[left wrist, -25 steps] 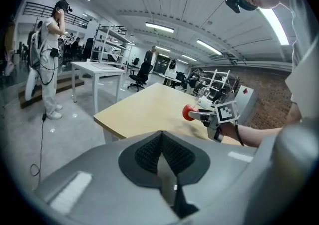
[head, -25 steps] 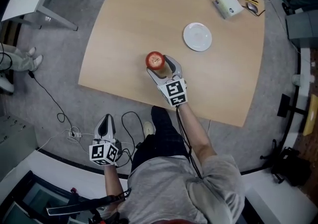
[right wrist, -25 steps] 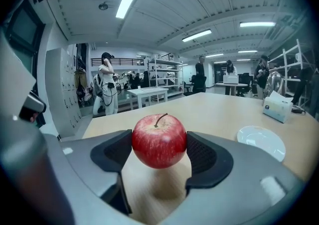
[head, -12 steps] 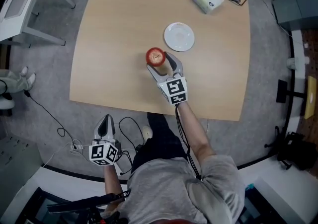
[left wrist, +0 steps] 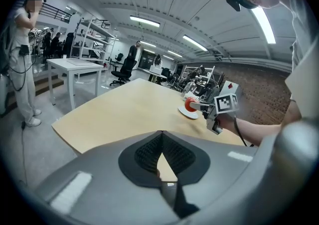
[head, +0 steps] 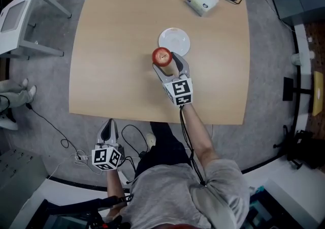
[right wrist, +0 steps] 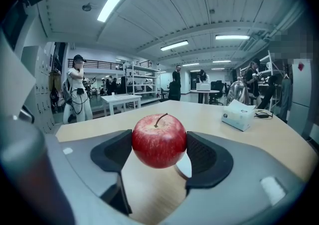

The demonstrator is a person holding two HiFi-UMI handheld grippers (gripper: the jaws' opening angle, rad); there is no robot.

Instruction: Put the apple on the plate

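Right gripper view shows the right hand-held gripper (right wrist: 159,144) clamped on the red apple (right wrist: 158,136), held over the counter (head: 117,45) at the near rim of the white plate (head: 179,39), so the carrying step seems almost complete; next it needs a short advance, lowering and release.

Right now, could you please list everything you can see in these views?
apple: one, red, at the plate's near edge
plate: one, white, mid-table
table: one, light wood, centre
tissue box: one, pale, table's far end
side table: one, white, floor, far left
cables: several, dark, floor, near left
right gripper: one, grey, shut on the apple
left gripper: one, grey, shut, empty, off the table's near edge
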